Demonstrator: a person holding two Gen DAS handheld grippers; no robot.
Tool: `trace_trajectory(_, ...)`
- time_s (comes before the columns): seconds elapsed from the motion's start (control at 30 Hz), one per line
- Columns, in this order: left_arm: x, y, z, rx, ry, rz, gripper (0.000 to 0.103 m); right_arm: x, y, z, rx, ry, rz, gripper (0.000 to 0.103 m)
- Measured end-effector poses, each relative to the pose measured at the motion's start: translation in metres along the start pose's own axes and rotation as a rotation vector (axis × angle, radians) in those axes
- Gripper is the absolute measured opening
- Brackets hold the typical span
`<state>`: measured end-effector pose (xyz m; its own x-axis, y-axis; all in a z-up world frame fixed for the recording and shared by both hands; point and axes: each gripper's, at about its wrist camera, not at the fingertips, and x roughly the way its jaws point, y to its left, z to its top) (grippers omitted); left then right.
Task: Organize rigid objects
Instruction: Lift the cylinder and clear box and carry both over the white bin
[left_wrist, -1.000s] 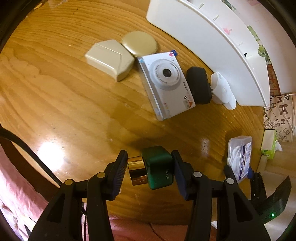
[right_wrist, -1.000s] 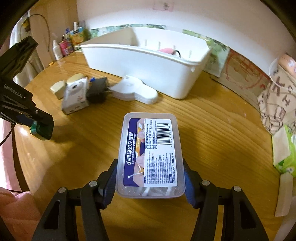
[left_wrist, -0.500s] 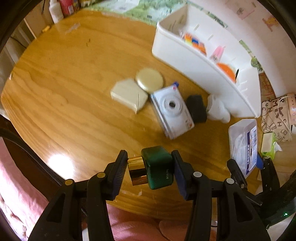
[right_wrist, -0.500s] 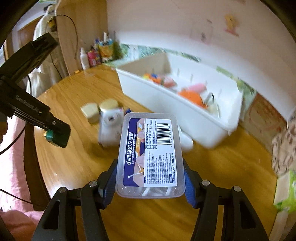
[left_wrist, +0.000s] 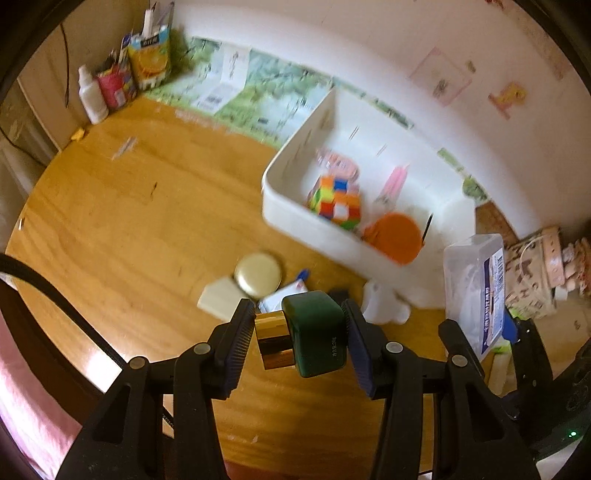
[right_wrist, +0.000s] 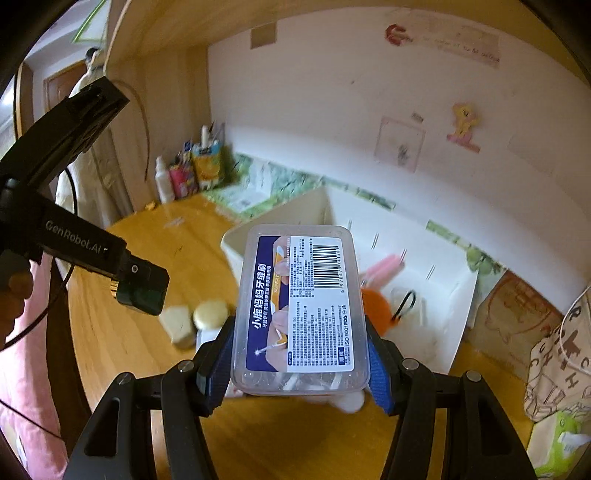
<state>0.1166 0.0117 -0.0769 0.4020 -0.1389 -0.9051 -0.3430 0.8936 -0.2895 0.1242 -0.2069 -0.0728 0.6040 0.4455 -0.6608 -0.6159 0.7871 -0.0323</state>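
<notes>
Green bottle w/ gold cap (left_wrist: 308, 338) sits clamped sideways in left gripper (left_wrist: 299, 341), pads pressing cap end and base, held in the air above the wooden table (left_wrist: 122, 236). Clear plastic floss-pick box (right_wrist: 301, 308), label up, is pinched on both long sides by right gripper (right_wrist: 301, 363), also off the table, in front of the white bin (left_wrist: 295, 218). Bin holds a colour cube (left_wrist: 334, 201), orange round item (left_wrist: 393, 236), pink item (left_wrist: 393, 182). On the table just below the bin: gold round tin (left_wrist: 258, 275) touching a cream block (left_wrist: 221, 301), white camera (left_wrist: 284, 297) mostly hidden behind the bottle. Bottles & cartons (left_wrist: 125, 77) stand at far left corner. Tote bag (right_wrist: 561, 354) at right edge.
</notes>
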Motion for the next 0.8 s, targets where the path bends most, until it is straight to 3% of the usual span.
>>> trace_trajectory(0.33, 0.001, -0.025, 0.042, 0.005, -0.064, -0.046, 0.052, 0.016, -0.046, 0.027, 0.023, -0.036, -0.086, 0.062)
trace_trajectory(0.8, 0.036, -0.067, 0.079, 0.125, -0.114, -0.057, 0.052, 0.05, -0.102, 0.014, 0.2, -0.023, -0.121, 0.062)
